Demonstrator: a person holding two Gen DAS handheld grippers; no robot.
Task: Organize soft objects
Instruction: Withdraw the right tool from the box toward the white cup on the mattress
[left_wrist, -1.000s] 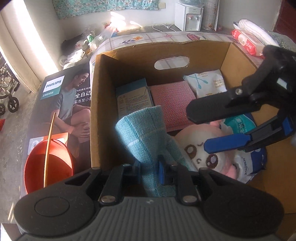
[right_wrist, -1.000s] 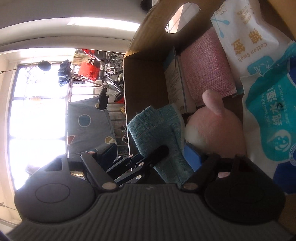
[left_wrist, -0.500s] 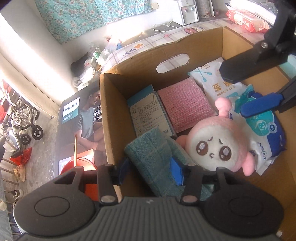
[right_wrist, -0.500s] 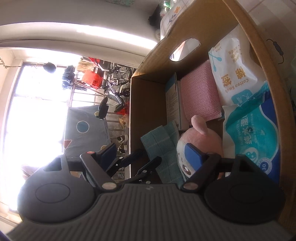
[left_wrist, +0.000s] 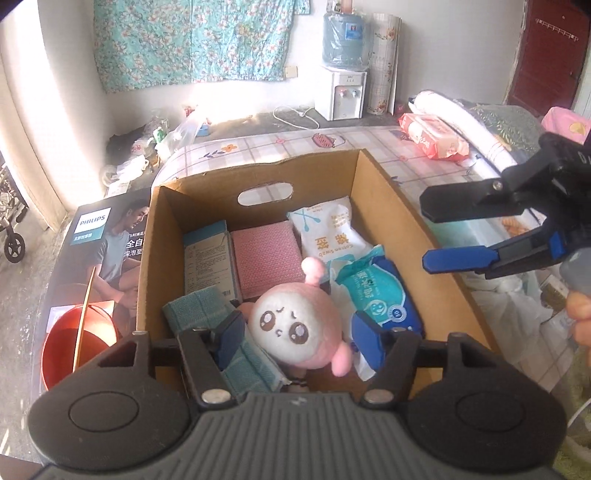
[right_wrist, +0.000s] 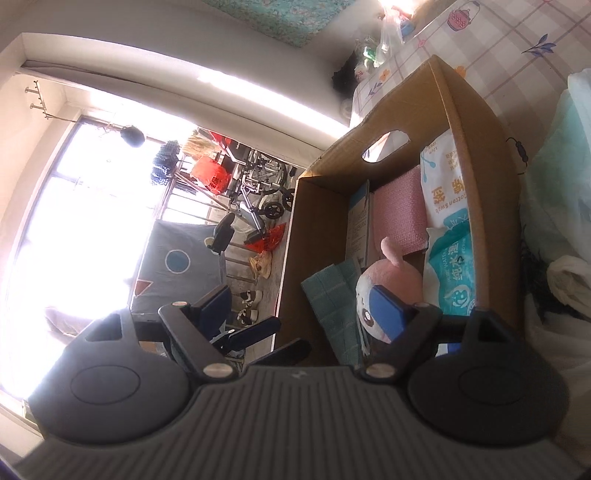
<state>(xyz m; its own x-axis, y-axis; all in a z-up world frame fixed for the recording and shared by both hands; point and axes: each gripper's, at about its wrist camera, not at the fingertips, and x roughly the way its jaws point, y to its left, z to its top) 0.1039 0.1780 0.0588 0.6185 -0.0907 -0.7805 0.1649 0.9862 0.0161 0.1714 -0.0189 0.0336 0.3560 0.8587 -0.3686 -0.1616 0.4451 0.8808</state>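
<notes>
left tongs (left_wrist: 297, 334): jaws apart, just been opening, nothing gripped | right tongs (left_wrist: 430, 232): spread wide, empty, off past the box's right wall | towel (left_wrist: 218, 334): slumped in cardboard box (left_wrist: 391, 199), under the left tongs' left finger | feel: light, limp, unbreakable; likely best pinched at a folded edge | plush toy (left_wrist: 295, 328): beside it, squashy

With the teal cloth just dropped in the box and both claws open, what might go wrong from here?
1. The teal cloth leans in the cardboard box's near-left corner rather than lying flat; it may unfold or slump onto the pink plush.
2. The left claw, whose jaws have just been opening, sits low with one finger by the cloth and could snag it.
3. The right claw hangs beside the box's right wall and might bump it.
</notes>
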